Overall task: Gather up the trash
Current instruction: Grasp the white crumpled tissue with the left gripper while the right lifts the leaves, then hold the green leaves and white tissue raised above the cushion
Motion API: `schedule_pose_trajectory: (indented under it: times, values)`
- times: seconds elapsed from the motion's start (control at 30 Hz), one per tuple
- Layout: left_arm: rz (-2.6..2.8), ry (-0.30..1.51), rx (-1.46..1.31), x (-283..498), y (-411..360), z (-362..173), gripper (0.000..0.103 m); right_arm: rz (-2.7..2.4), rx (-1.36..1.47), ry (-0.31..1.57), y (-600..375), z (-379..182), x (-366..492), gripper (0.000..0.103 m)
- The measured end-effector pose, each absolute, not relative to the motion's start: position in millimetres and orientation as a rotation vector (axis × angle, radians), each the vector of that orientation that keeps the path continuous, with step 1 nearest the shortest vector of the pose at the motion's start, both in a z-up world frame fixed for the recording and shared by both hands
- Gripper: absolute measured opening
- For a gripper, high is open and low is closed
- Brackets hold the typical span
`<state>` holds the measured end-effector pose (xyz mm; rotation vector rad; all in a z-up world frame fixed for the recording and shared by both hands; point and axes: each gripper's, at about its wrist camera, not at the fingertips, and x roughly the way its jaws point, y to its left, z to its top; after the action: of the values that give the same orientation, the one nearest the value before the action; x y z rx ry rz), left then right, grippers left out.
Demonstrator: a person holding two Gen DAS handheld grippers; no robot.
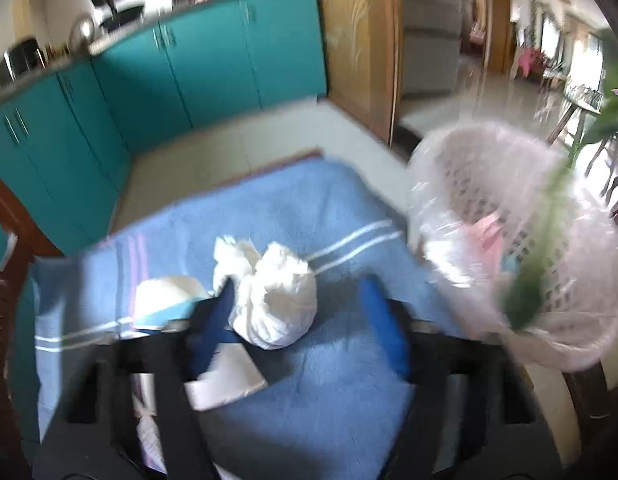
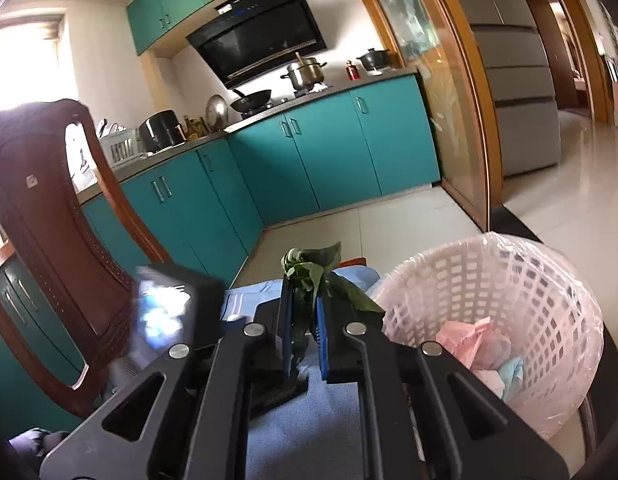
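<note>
My left gripper (image 1: pixel 297 292) is open above the blue towel (image 1: pixel 269 208), its jaws on either side of a white crumpled paper ball (image 1: pixel 275 300). More white paper scraps (image 1: pixel 169 292) and a flat white piece (image 1: pixel 229 376) lie beside it. My right gripper (image 2: pixel 303 300) is shut on green leaves (image 2: pixel 309 272), held left of the white lattice trash basket (image 2: pixel 509 280). The basket (image 1: pixel 521 216) is lined with clear plastic and holds pink and blue trash (image 2: pixel 481 340). The held leaves appear blurred in the left wrist view (image 1: pixel 537 248).
Teal kitchen cabinets (image 2: pixel 309 152) run along the back. A dark wooden chair (image 2: pixel 49 208) stands at the left. A black box (image 2: pixel 165 308) sits near the towel's left edge. A wooden door frame (image 2: pixel 461 100) and tiled floor (image 2: pixel 569 180) lie at the right.
</note>
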<state>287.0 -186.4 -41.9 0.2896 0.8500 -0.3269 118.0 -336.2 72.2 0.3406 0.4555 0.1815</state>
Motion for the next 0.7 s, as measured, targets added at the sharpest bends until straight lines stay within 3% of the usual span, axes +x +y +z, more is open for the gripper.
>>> schedule_pose_trajectory:
  times: [0.07,0.17,0.43,0.7]
  values:
    - [-0.307,0.868,0.286,295.1,-185.0,-48.7,0.025,0.190,0.345,0.456,-335.6,73.4,117.5,0.011]
    - [-0.355,0.828,0.231,283.1,-175.9,-35.4,0.018,0.205,0.340,0.452,-333.7,75.0,117.0,0.011]
    - [-0.413,0.564,0.070,158.1,-89.4,57.6,0.018,0.262,0.304,0.460,-316.5,80.4,109.0,0.011]
    - [-0.293,0.519,-0.030,105.7,-21.4,53.1,0.018,0.333,0.208,0.486,-271.1,80.5,87.3,0.011]
